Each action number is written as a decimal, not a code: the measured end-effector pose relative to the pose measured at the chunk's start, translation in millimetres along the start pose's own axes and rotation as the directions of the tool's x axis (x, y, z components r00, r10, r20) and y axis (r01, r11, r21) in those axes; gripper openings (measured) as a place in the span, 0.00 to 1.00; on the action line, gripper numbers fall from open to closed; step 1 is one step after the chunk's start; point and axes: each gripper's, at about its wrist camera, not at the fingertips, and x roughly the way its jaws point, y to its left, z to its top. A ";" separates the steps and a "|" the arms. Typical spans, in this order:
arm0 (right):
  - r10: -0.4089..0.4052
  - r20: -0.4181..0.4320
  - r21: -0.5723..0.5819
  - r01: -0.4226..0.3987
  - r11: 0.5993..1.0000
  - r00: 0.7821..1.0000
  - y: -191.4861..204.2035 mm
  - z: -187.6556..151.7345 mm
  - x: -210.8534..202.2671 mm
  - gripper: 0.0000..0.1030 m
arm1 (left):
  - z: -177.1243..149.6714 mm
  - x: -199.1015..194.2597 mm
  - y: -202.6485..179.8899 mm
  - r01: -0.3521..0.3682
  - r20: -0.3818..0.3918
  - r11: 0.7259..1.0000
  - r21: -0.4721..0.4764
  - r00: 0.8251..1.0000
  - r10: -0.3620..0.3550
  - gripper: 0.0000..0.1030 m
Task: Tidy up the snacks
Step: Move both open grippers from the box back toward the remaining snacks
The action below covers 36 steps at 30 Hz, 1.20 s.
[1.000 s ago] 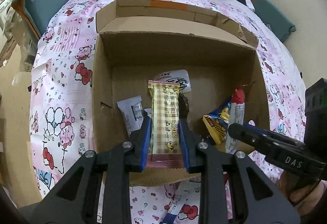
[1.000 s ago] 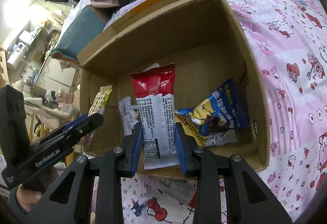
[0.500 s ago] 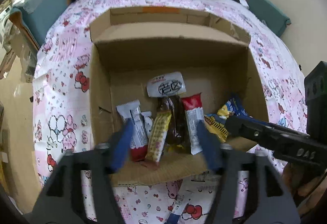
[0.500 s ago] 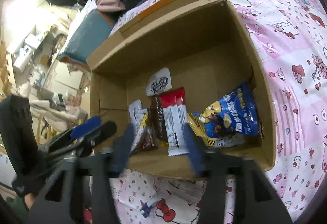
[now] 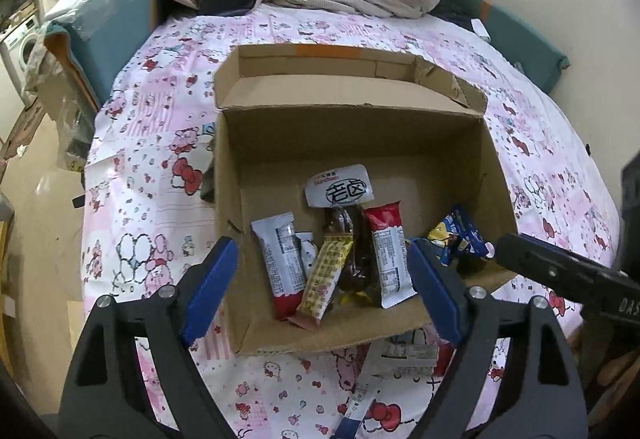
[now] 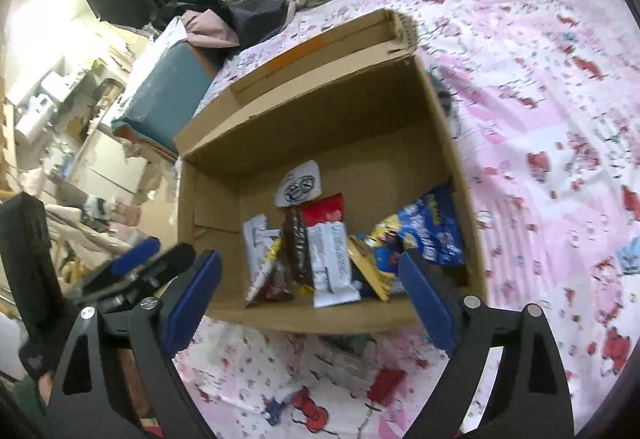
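Left wrist view
- Left claw (image 5: 322, 271): jaws spread wide & opening, pinching nothing; blue pads sat either side of snack row, above box's near wall.
- Box (image 5: 496, 175): open cardboard, on bed w/ pink cartoon sheet (image 5: 160, 167).
- Yellow plaid bar (image 5: 326, 275): lay free on box floor, btwn the pads in the frame but lower, tilted, near end by front wall.
- White-red bar (image 5: 282, 265): just left of plaid bar, touching.
- Brown snack (image 5: 354, 239): right of plaid bar, white label at far end.
- Red-top packet (image 5: 388, 259): right of brown snack, inside right pad.
- Blue bag (image 5: 460, 235): right corner, beyond right pad.
- Right claw (image 5: 560, 273): only one dark finger seen at right edge, over box's near right corner.

Right wrist view
- Right claw (image 6: 310, 285): jaws spread & opening, nothing pinched.
- Red-top packet (image 6: 330, 251): on box floor btwn the pads in frame, loose.
- Blue bag (image 6: 432, 231): against right wall, by right pad.
- Left claw (image 6: 150, 259): at left, outside box's left wall, blurry.
- Loose packets (image 6: 360, 371): on sheet before box, blurred.
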 end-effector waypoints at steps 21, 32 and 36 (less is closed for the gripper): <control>-0.076 0.042 -0.006 0.076 0.997 0.996 6.2 -61.3 -54.8 0.90 | -44.8 -39.4 2.2 0.004 0.010 1.000 -0.014 1.000 -0.004 0.92; -0.084 -0.031 0.005 0.085 0.996 0.996 -3.6 -77.7 -48.1 0.90 | -66.2 -33.6 -1.8 0.000 -0.050 1.000 0.003 0.999 0.000 0.92; -0.083 -0.048 0.074 0.087 0.993 0.995 -19.7 -81.2 -51.8 0.90 | -69.5 -28.5 -6.2 0.014 -0.076 1.000 0.005 0.997 -0.014 0.92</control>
